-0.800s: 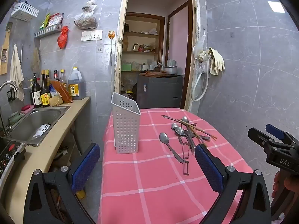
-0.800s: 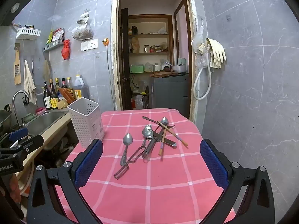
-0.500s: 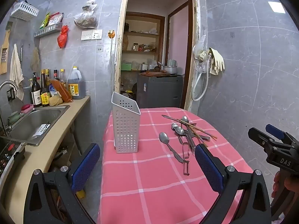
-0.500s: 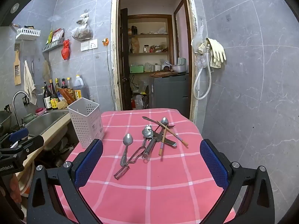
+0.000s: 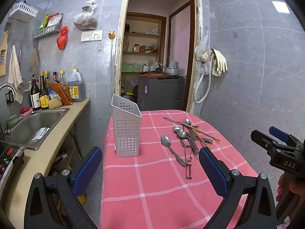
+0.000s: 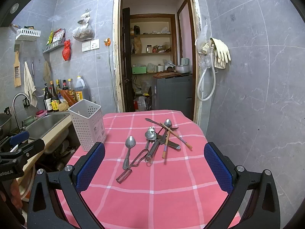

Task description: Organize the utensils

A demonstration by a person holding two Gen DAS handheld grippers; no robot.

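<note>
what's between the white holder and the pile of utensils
One lone spoon on the pink cloth, apart from the white holder and the pile; clearest in the left wrist view.

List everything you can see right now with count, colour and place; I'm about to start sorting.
utensil holder: one, white perforated, upright at the table's left edge
lone spoon: one, steel, beside the pile
peeler: one, steel, nearest the grippers
utensil pile: spoons, chopsticks, a knife, crossed; exact count unclear
tablecloth: one, pink check
sink: one, steel, left counter
bottles: several, dark, behind the sink
rubber gloves: pale, hung on the right wall
left gripper: open, empty
right gripper: open, empty
</note>
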